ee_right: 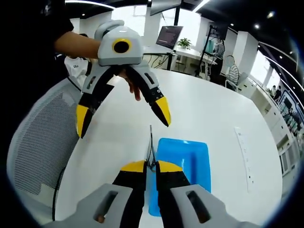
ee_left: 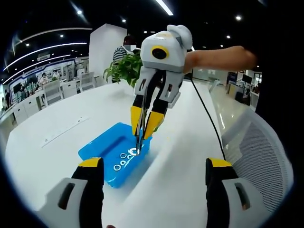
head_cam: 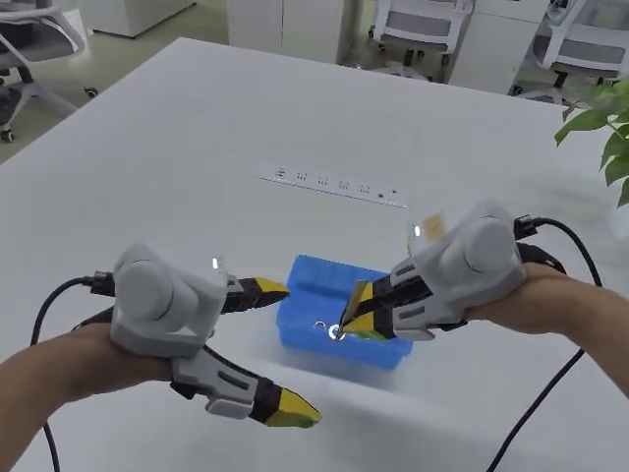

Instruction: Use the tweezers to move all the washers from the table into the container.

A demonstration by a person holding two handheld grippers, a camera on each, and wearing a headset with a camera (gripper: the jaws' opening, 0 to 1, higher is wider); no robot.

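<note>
A blue container (head_cam: 300, 329) (ee_left: 102, 147) (ee_right: 187, 156) sits on the white table between my two grippers. Several small metal washers (ee_left: 122, 160) lie inside it. My right gripper (head_cam: 356, 317) (ee_left: 146, 124) (ee_right: 152, 167) is shut on thin tweezers (ee_right: 151, 142) (ee_left: 139, 137), held over the container. Their tip (head_cam: 337, 332) reaches down to a washer (ee_left: 134, 151) near the container's edge; I cannot tell whether it is pinched. My left gripper (head_cam: 280, 349) (ee_left: 154, 166) (ee_right: 122, 116) hovers open beside the container with nothing between its jaws.
A flush power strip (head_cam: 334, 185) lies in the table behind the container. Office chairs (head_cam: 418, 29) stand past the far edge and a green plant (head_cam: 609, 128) at the right. A mesh chair back (ee_left: 266, 156) is close by. Cables trail from both grippers.
</note>
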